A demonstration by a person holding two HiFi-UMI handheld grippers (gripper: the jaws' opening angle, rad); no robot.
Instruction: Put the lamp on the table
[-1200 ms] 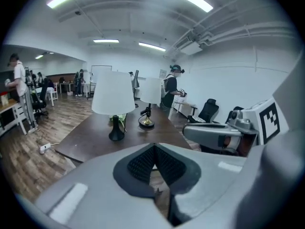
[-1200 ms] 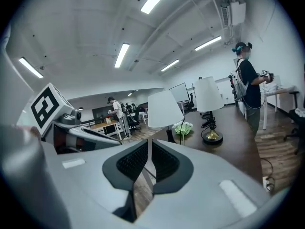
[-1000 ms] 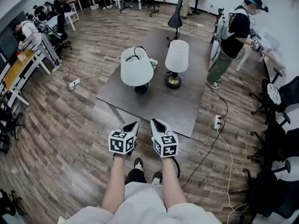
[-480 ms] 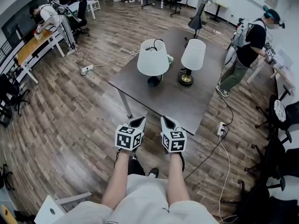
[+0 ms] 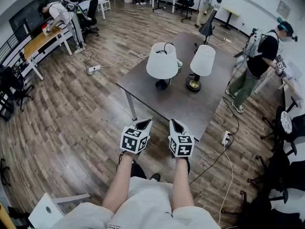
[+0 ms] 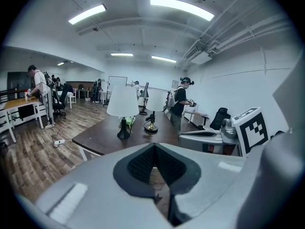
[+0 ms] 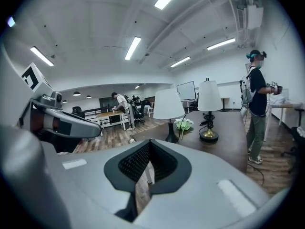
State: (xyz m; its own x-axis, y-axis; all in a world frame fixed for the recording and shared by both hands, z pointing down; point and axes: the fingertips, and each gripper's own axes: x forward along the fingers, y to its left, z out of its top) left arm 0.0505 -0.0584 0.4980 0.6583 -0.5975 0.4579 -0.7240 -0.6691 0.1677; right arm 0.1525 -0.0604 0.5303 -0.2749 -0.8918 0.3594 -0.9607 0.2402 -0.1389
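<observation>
Two white-shaded lamps stand on the dark brown table (image 5: 174, 106): one with a black base (image 5: 162, 62) and, right of it, one with a gold base (image 5: 202, 61). Both also show in the left gripper view, black-based lamp (image 6: 123, 103) and gold-based lamp (image 6: 153, 100), and in the right gripper view, black-based lamp (image 7: 168, 105) and gold-based lamp (image 7: 209, 97). My left gripper (image 5: 144, 122) (image 6: 153, 148) and right gripper (image 5: 175, 123) (image 7: 148, 145) hover side by side over the floor, short of the table's near edge. Both are shut and hold nothing.
A person (image 5: 257, 63) stands at the table's right side. A power strip (image 5: 224, 137) and cables lie on the floor by the near right corner. A black floor lamp (image 5: 208, 26) stands behind the table. Office chairs (image 5: 286, 123) line the right, and desks with people (image 5: 57, 18) the far left.
The head view has swung, so the table now sits further right and up. Both grippers have edged toward the table, still side by side. The lamps have not moved.
</observation>
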